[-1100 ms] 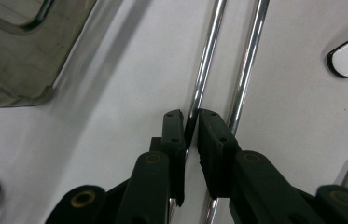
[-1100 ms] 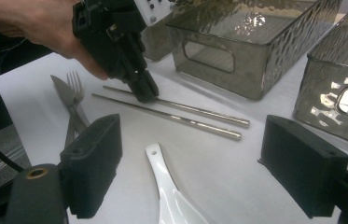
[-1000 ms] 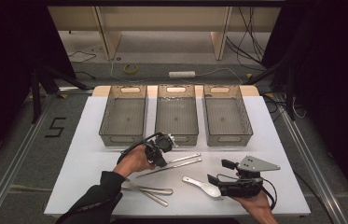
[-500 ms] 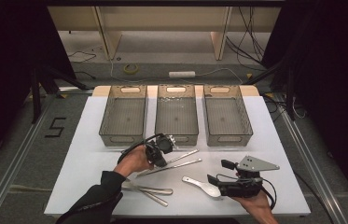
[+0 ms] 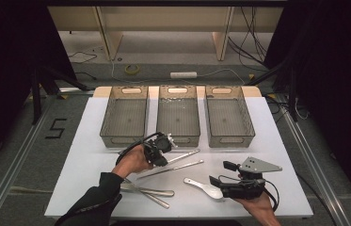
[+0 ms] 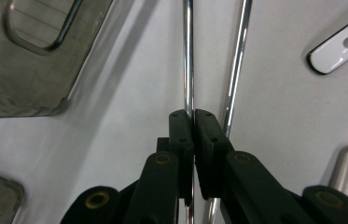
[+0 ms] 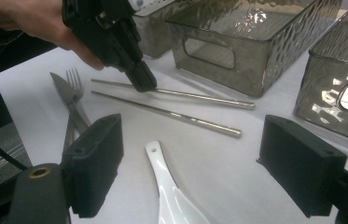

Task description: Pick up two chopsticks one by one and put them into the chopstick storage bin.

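The left gripper (image 6: 193, 116) has its jaws pressed together on a thin, shiny metal chopstick (image 6: 188, 56), pinching it partway along its length. The chopstick is a straight, round, mirror-bright rod that lies flat on the white worktop (image 5: 88, 155), just in front of the middle bin (image 5: 178, 120). A second chopstick (image 5: 175, 168) of the same kind lies just beside it, nearly parallel and slightly nearer the person; in the left gripper view it runs close along the outer side of one jaw.

The right gripper (image 7: 190, 172) has its jaws spread wide with nothing between the pads; it hangs low over the near right part of the worktop. A white spoon (image 7: 171, 196) lies on the worktop below the gap between its jaws, its handle pointing toward the chopsticks.

To the near left of the left hand (image 5: 133, 160), a knife (image 7: 66, 93) and a fork (image 7: 74, 79) lie close together. Three grey see-through bins stand side by side along the far half of the worktop, the left bin (image 5: 125, 120) and the right bin (image 5: 228, 120) flanking the middle one. Bare white surface lies open to the right of the chopsticks, between the bins and the right gripper, and along the left edge of the worktop.
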Demonstrator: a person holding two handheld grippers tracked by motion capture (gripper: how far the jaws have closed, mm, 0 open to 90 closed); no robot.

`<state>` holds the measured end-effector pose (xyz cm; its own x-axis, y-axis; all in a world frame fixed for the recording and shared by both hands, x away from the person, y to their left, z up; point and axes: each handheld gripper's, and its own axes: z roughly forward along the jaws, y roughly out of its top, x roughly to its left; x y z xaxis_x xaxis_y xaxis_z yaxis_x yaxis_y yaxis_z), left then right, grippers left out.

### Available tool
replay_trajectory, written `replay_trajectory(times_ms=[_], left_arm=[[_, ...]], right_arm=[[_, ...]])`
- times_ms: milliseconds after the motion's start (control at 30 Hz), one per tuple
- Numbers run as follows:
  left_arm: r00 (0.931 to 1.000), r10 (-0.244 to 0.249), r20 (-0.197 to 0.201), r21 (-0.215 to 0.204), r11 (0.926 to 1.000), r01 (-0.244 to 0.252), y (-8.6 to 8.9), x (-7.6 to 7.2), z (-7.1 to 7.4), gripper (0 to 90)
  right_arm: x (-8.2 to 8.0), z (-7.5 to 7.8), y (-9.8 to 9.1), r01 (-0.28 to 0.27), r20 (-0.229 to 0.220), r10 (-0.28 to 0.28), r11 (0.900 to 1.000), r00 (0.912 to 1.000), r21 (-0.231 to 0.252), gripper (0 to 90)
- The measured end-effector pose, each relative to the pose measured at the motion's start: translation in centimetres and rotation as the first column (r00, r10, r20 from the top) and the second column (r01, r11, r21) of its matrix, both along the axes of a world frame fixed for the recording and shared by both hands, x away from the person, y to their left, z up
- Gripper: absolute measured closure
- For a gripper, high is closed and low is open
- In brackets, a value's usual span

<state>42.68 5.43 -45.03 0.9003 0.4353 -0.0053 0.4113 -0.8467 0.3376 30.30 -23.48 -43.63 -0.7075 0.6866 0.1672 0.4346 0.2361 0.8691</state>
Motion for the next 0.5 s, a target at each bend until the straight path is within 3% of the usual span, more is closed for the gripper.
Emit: replay_trajectory(times_ms=[500], left_arm=[[0.9994, -0.032, 0.015, -0.083, 0.9960, 0.033, 0.3, -1.3, 3.6, 86.1]], right_arm=[[0.0, 0.0, -0.1, 0.000, -0.006, 0.000, 1.0000, 1.0000, 0.003, 22.5]])
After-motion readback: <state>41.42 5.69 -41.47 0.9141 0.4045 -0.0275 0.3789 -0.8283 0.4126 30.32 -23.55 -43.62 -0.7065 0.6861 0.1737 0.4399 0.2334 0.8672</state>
